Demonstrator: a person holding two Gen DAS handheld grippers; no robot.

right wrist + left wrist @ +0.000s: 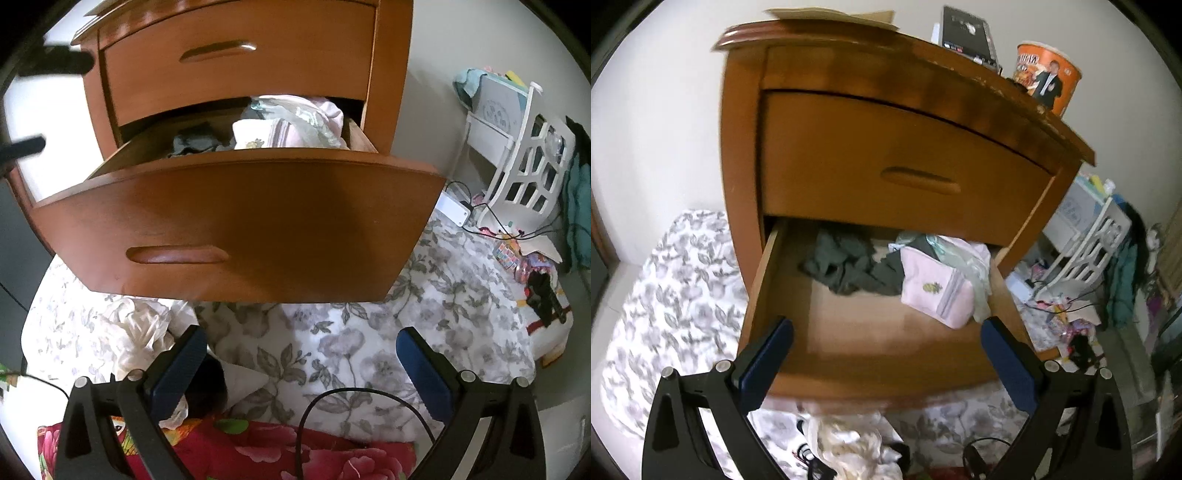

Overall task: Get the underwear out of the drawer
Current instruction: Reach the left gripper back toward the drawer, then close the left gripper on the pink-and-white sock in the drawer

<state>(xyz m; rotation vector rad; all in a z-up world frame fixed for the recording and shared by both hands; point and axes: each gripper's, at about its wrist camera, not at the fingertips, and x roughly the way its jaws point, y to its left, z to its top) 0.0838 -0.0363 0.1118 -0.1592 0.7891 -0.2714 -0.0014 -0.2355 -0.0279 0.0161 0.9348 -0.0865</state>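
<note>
The lower drawer of a wooden nightstand is pulled out. Inside lie a crumpled dark grey-green garment at the back middle and a folded pink piece with a small pineapple print at the right, over pale green and pink clothes. My left gripper hovers open above the drawer's front edge, holding nothing. In the right wrist view the drawer front fills the middle, with the pink piece and dark garment showing over its rim. My right gripper is open below the drawer, over the bedding.
A floral quilt lies under the drawer, with a crumpled white plastic bag, a red flowered cloth and a black cable. A white rack and clutter stand to the right. An orange cup and a box sit on the nightstand.
</note>
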